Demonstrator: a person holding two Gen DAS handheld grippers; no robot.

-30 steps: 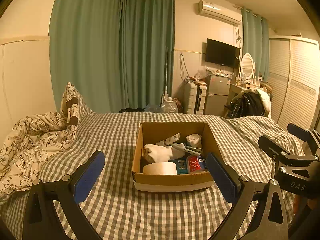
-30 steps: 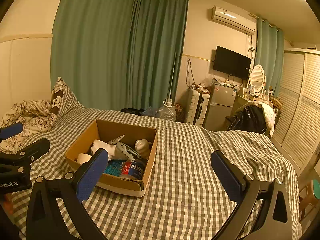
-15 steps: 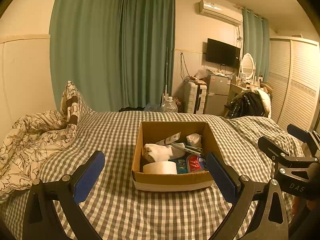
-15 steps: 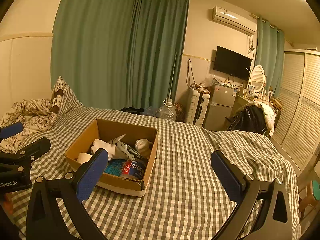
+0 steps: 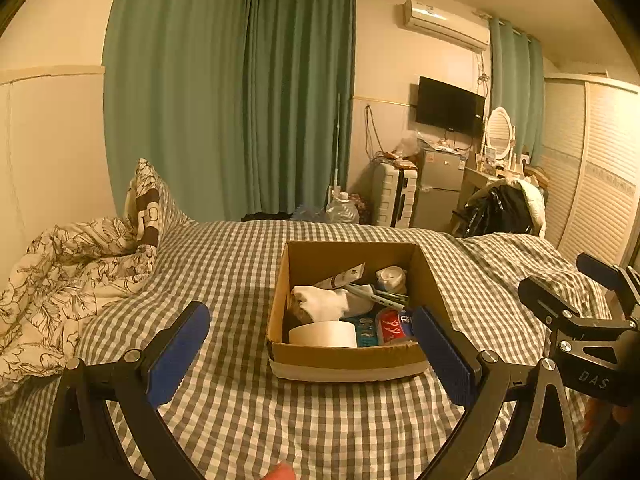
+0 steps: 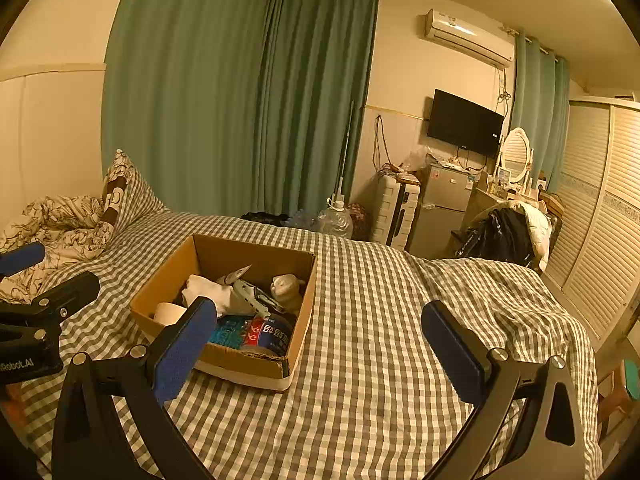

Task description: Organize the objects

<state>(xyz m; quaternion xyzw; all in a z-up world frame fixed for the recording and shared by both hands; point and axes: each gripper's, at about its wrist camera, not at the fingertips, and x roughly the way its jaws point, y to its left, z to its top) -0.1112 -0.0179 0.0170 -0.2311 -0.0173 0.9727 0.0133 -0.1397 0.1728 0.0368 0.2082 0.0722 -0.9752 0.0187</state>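
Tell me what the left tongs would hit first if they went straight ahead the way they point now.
Probably the near wall of the open brown cardboard box on the grey checked bedspread. The open left tongs point at it, empty; depth is hard to judge through the fisheye.

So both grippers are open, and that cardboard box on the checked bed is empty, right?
Not quite. The cardboard box on the checked bed is not empty: the left wrist view shows a tape roll, a white sock and other items inside. The left gripper and right gripper are indeed open.
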